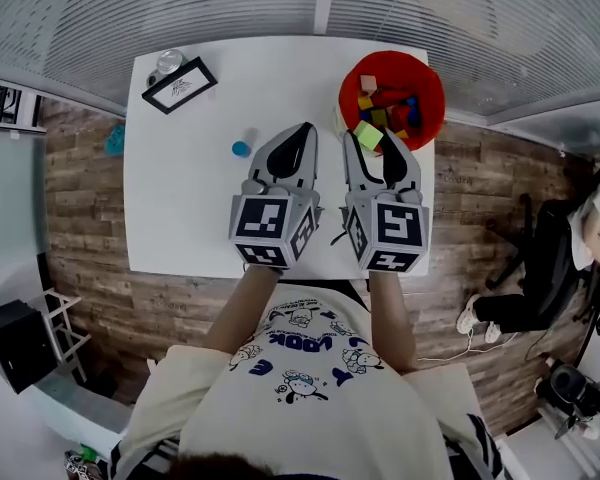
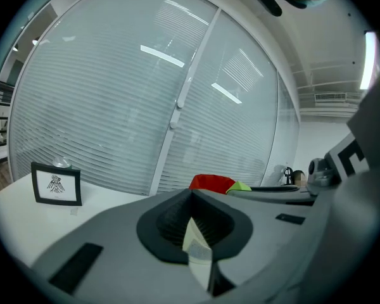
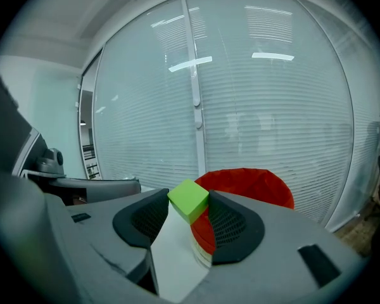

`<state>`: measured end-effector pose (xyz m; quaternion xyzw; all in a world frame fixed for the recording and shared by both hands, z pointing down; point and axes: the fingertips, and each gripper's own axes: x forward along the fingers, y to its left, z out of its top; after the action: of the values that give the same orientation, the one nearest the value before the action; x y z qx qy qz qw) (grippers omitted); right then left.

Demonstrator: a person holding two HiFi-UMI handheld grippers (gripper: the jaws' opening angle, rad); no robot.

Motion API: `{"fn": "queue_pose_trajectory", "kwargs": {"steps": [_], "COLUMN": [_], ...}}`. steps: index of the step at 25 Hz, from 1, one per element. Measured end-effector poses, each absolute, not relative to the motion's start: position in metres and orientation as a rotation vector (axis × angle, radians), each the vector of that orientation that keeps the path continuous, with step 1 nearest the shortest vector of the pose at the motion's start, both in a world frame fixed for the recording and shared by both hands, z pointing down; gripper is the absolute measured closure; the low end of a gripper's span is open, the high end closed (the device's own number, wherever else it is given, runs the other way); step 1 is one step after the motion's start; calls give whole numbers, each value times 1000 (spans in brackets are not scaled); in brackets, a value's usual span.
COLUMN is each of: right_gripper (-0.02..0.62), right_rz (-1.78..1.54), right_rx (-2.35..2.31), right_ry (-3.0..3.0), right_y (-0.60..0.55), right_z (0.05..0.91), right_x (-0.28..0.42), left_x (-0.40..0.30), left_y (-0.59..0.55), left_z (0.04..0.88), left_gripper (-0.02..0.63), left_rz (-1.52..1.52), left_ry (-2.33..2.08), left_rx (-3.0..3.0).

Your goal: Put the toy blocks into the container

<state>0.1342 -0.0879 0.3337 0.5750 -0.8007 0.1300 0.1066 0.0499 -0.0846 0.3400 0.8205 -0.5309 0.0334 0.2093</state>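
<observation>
My right gripper (image 1: 368,138) is shut on a green block (image 1: 368,134), which it holds just at the near left rim of the red container (image 1: 436,96). Several coloured blocks lie inside the container. In the right gripper view the green block (image 3: 189,199) is pinched between the two pads, with the red container (image 3: 256,183) right behind it. My left gripper (image 1: 305,128) hovers beside the right one with its jaws together and nothing in them. A small blue block (image 1: 241,149) lies on the white table (image 1: 180,208) to its left. The left gripper view shows the red container (image 2: 210,182) beyond its tip.
A black picture frame (image 1: 180,85) and a silvery round object (image 1: 169,62) stand at the table's far left corner. The container sits at the far right corner, close to the edge. A person sits on a chair (image 1: 545,268) to the right of the table.
</observation>
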Motion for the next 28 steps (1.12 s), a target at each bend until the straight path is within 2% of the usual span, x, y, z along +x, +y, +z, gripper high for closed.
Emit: {"fn": "queue_pose_trajectory", "kwargs": {"steps": [28], "right_gripper": [399], "right_rz": [378], "right_rx": [1829], "right_ry": [-2244], "right_y": [-106], "right_z": [332], "right_x": [196], "left_x": [105], "left_y": [-103], "left_z": [334], "left_gripper": [575], "left_rz": [104], "left_ry": [-1354], "left_rx": [2363]}}
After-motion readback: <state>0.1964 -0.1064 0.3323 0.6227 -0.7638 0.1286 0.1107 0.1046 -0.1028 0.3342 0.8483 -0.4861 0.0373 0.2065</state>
